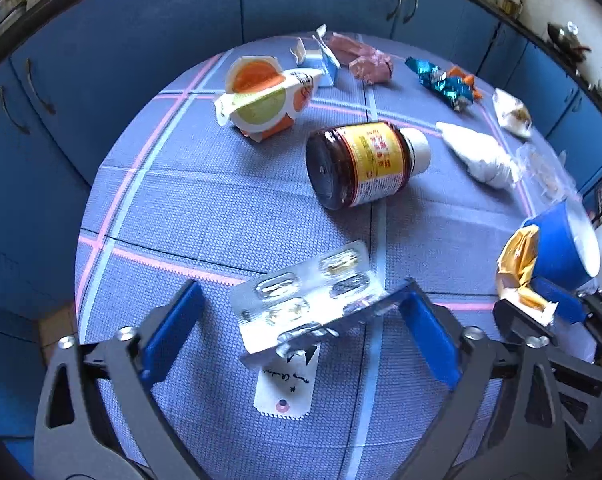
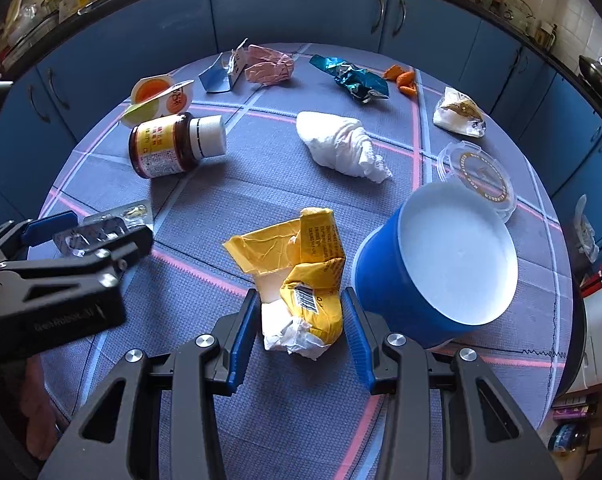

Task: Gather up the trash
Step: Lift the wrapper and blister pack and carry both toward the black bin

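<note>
On the round table's blue cloth (image 1: 205, 208), my left gripper (image 1: 301, 332) stands open around a silver blister pack (image 1: 309, 296). The pack is tilted, its right edge resting against the right pad (image 1: 429, 340); the left pad (image 1: 173, 328) is apart from it. My right gripper (image 2: 299, 340) is shut on a crumpled yellow wrapper (image 2: 301, 272) with white paper in it, held just left of a blue cup (image 2: 385, 280) that is tipped with its white inside showing. The right wrist view also shows the left gripper (image 2: 97, 236) and the blister pack (image 2: 101, 228) at far left.
Scattered trash: a brown pill bottle (image 1: 365, 164) on its side, a white tissue wad (image 2: 341, 144), an orange jelly cup (image 1: 261, 96), a blue carton (image 2: 217, 76), a pink wrapper (image 2: 269, 64), teal foil (image 2: 357, 78), a clear lid (image 2: 477, 176). Blue cabinets (image 1: 141, 40) ring the table.
</note>
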Demonstrator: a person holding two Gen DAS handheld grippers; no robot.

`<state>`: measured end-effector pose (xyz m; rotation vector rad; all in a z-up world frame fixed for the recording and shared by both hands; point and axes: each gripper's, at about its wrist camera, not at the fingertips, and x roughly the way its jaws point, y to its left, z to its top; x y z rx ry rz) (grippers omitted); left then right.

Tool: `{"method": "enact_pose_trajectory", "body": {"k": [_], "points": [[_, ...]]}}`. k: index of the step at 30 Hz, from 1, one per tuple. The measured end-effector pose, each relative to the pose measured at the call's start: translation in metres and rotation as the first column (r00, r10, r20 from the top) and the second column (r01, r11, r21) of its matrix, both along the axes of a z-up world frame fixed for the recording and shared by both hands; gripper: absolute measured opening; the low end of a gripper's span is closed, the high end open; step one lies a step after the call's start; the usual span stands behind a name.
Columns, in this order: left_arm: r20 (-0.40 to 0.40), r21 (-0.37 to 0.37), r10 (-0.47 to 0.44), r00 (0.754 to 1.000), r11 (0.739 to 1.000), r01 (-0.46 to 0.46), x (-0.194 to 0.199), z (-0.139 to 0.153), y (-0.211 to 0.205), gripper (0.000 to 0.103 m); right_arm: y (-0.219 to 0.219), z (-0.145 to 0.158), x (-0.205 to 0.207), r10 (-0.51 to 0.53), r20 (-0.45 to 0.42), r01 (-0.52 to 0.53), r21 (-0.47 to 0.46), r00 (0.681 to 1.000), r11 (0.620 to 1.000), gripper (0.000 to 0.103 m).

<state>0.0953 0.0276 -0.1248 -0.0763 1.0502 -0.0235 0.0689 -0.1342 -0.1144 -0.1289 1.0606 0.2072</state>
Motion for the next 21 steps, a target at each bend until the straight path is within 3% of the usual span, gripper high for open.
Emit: {"method": "enact_pose_trajectory", "body": {"k": [1,6,13,21], "points": [[0.006,-0.006,-0.001,1.000,1.000,0.001,-0.001,0.002,0.001,0.081,-0.001,0.000,0.000,-0.003,0.000,0.003,0.001,1.000,1.000,0.041],[0.042,-0.013,-0.008,0.999,1.000,0.008,-0.008,0.013,-0.004,0.079,-0.003,0.005,-0.003,-0.003,0.007,0.003,0.029,1.000,1.000,0.040],[0.139,0.047,-0.013,0.990,0.999,0.007,-0.018,0.042,-0.020,0.079,-0.012,0.040,-0.017,-0.005,0.129,0.001,0.031,0.992,1.000,0.040],[0.189,0.066,-0.058,0.980,0.997,0.046,-0.011,0.072,-0.058,0.079,-0.043,0.072,-0.025,-0.072,0.220,0.062,0.050,0.973,0.997,0.040]]}}
